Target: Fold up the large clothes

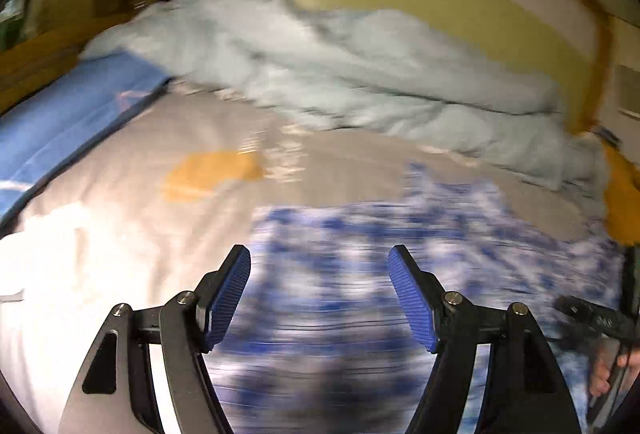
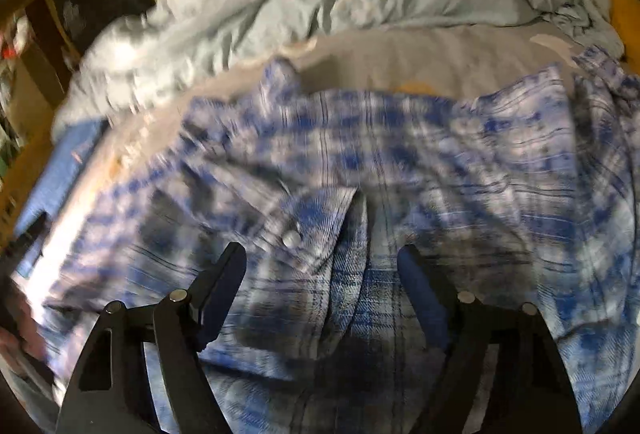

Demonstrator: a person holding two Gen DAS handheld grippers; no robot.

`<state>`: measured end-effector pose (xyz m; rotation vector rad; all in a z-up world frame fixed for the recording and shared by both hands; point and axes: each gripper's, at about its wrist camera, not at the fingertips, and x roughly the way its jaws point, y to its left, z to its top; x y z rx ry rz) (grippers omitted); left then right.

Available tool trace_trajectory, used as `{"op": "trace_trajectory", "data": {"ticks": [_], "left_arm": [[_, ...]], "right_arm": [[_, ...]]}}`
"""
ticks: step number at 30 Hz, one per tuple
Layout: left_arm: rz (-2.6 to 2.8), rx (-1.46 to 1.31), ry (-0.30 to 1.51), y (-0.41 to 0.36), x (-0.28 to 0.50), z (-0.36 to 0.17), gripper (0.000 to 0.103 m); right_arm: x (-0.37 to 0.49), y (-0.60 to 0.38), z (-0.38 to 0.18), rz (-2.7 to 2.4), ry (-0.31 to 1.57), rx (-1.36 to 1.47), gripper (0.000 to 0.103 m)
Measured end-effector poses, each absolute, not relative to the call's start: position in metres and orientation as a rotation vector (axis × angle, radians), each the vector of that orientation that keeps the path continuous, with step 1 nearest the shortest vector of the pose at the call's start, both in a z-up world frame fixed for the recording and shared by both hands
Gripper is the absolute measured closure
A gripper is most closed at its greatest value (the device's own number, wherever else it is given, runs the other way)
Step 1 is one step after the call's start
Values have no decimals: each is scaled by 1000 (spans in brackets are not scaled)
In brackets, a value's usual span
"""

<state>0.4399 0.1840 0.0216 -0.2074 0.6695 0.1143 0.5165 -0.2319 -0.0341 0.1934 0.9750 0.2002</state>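
bed: a beige sheet covers it and carries everything; a pale blue duvet is heaped along its far edge, a blue pillow lies at the far left corner
shirt: the blue and white plaid garment lies spread and rumpled across the near half of the bed, not yet folded; a buttoned cuff or flap sits on top near the middle
step: my guess is the shirt is being laid out or about to be gripped for a first fold; blur in both views suggests quick motion
next move: probably close on an edge or sleeve, and pick fabric that is a single layer so the fold comes flat
right tool: fingers spread wide, holding nothing, poised low over the middle of the shirt with the cuff between them
left tool: fingers likewise apart and empty, above the shirt's left edge, aimed toward the duvet
button: white, on the cuff, just ahead of the right tool
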Motion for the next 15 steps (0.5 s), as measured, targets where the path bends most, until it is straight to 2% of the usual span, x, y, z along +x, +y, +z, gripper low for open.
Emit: {"op": "trace_trajectory", "data": {"ticks": [2,4,6,7,15], "left_arm": [[180,-226,696,204,444,9,30],[187,-253,717,213,447,1,30],[172,-257,727,213,448,-4,30],[171,-246,724,213,446,-4,30],[190,-220,718,205,448,-2,30]], "right_arm": [[520,-222,-44,176,1000,129,37],[518,-216,-45,178,980,86,50],[517,-213,-41,228,977,104,89],[516,-213,-35,219,970,109,95],[505,-234,41,164,717,97,97]]}}
